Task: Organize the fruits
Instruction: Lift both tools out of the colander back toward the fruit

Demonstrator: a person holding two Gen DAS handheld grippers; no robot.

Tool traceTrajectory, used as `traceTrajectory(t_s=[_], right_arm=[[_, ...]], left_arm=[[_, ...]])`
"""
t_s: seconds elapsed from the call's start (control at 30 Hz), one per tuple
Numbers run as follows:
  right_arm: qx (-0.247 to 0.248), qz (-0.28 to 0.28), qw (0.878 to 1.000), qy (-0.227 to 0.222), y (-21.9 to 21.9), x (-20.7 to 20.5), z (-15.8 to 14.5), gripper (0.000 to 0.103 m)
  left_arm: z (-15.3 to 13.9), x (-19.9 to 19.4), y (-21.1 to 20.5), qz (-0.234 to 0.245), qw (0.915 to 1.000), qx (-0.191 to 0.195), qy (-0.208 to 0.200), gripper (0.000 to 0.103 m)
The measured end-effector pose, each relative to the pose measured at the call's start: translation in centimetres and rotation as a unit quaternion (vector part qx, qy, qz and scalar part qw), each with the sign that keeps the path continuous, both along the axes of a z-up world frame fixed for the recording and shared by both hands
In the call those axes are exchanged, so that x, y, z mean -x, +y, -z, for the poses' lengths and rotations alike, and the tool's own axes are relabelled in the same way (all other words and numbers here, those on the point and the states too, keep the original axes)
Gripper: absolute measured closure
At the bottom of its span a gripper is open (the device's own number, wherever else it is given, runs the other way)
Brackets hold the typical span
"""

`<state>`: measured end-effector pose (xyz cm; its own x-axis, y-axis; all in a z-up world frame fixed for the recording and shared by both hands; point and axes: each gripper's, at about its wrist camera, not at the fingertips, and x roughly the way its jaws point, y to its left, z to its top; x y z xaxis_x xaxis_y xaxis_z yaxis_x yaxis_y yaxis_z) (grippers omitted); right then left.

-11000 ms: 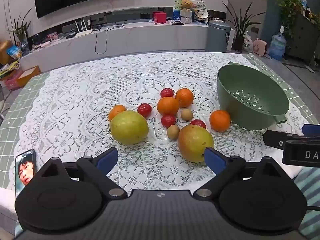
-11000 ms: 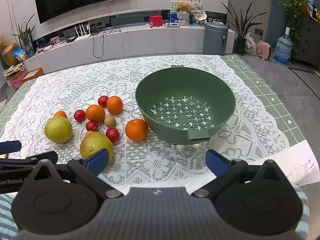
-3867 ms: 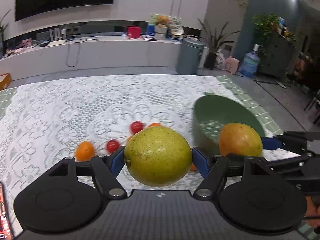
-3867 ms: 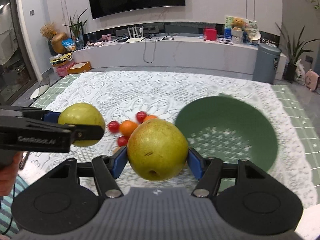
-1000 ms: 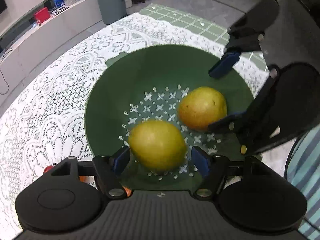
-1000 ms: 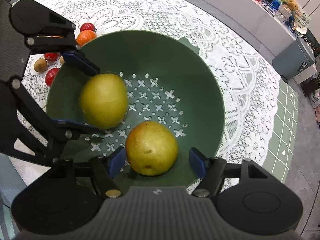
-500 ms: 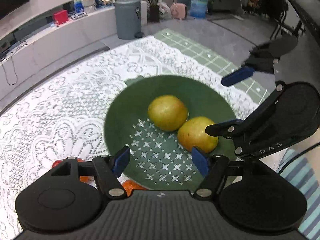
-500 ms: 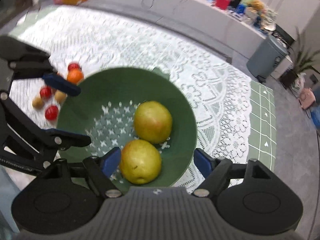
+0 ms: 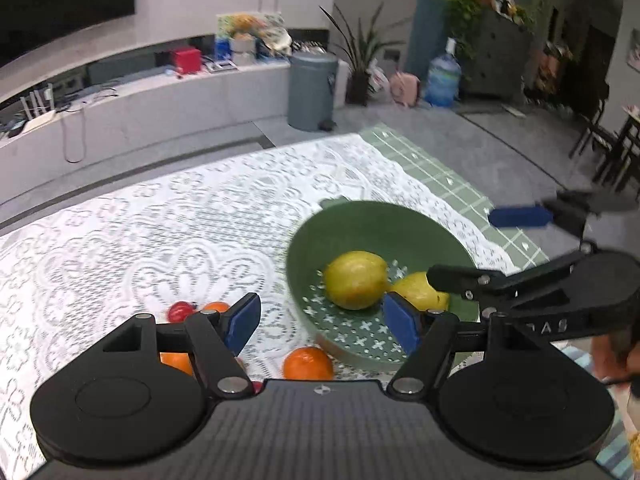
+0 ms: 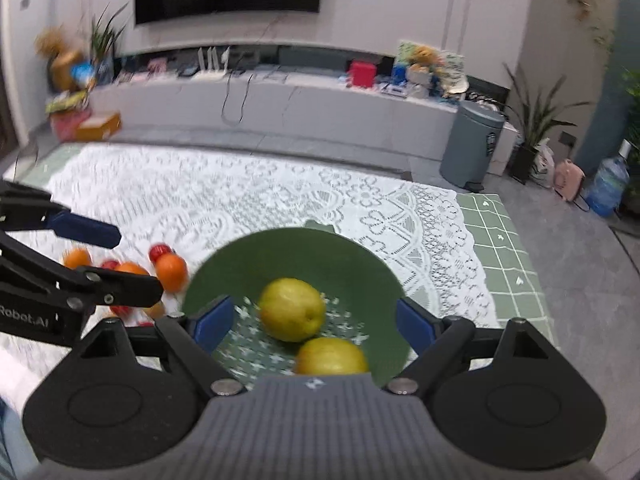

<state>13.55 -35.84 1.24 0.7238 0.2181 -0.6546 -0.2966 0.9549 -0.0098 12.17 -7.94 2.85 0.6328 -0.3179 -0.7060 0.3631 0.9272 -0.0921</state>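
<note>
Two yellow-green pears point(image 9: 354, 280) point(image 9: 420, 294) lie side by side in the green colander bowl point(image 9: 384, 210) on the lace cloth. My left gripper point(image 9: 322, 322) is open and empty, hanging above the bowl's left rim. My right gripper point(image 10: 313, 329) hovers over the bowl point(image 10: 288, 234) with its jaws opening; nothing is between them, and both pears point(image 10: 291, 309) point(image 10: 331, 356) lie below. Each gripper shows in the other's view: the right gripper point(image 9: 460, 244) and the left gripper point(image 10: 138, 263). Oranges point(image 9: 308, 362) point(image 10: 171, 272) and cherry tomatoes point(image 9: 180, 311) sit on the cloth left of the bowl.
The lace cloth over green chequered cloth point(image 10: 508, 240) ends just right of the bowl, with floor beyond. A grey bin point(image 10: 470, 146) and a long low console point(image 10: 280, 108) stand behind the table. A hand point(image 9: 616, 352) holds the right gripper.
Both grippers have risen and drawn back from the bowl, and both views have tilted up towards the room. The two pears stay in the bowl. The right jaws stand wider.
</note>
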Motion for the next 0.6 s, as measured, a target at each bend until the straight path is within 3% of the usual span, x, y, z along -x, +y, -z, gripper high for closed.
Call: traceTrajectory(t_s=[0.27,0.43,0.6], right_arm=[[-0.036,0.047,0.997,-0.057,3.1,4.0,0.4,0.011],[-0.074,0.033,0.995,-0.05,5.1,5.4,1.0,0.01],[-0.065,0.016,0.997,-0.044,7.6,6.6,2.4,0.01]], left_arm=[[0.0,1.9,3.3,-0.038,0.999,0.009,-0.02,0.021],[0.9,2.9,5.7,-0.063,0.9976,0.022,-0.018,0.021],[1.9,4.5,8.3,-0.087,0.9957,0.029,-0.014,0.02]])
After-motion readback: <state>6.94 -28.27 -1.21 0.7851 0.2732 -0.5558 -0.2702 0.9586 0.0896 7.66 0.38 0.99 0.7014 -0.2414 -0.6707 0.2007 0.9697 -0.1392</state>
